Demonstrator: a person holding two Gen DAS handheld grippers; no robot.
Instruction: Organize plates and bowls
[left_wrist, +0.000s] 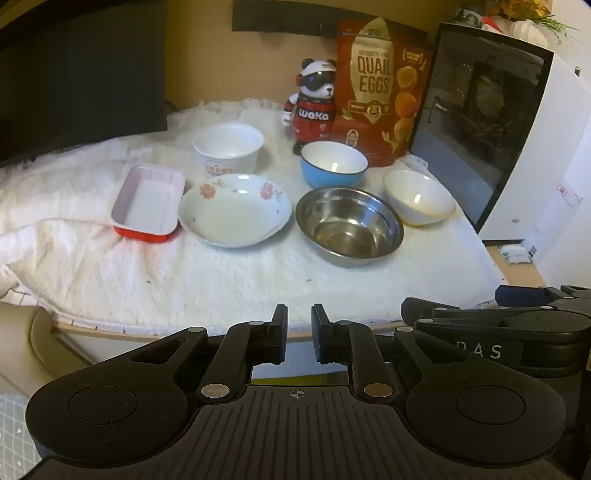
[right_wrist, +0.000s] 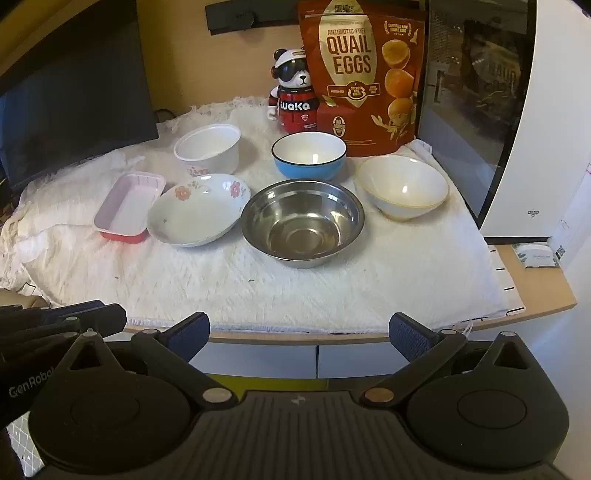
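On a white towel sit a red-edged rectangular tray (left_wrist: 147, 201) (right_wrist: 127, 206), a flowered plate (left_wrist: 234, 208) (right_wrist: 197, 208), a steel bowl (left_wrist: 349, 225) (right_wrist: 303, 221), a white bowl (left_wrist: 419, 197) (right_wrist: 402, 186), a blue bowl (left_wrist: 334, 164) (right_wrist: 309, 155) and a white paper tub (left_wrist: 228, 147) (right_wrist: 207, 147). My left gripper (left_wrist: 298, 338) is nearly shut and empty, held off the table's front edge. My right gripper (right_wrist: 299, 336) is open and empty, also before the front edge, beside the left one.
A panda figure (left_wrist: 314, 103) (right_wrist: 293, 98) and a quail eggs bag (left_wrist: 380, 92) (right_wrist: 364, 74) stand at the back. A white appliance with a dark door (left_wrist: 491, 125) (right_wrist: 480, 110) stands right. A dark monitor (left_wrist: 81, 70) (right_wrist: 70, 96) stands left.
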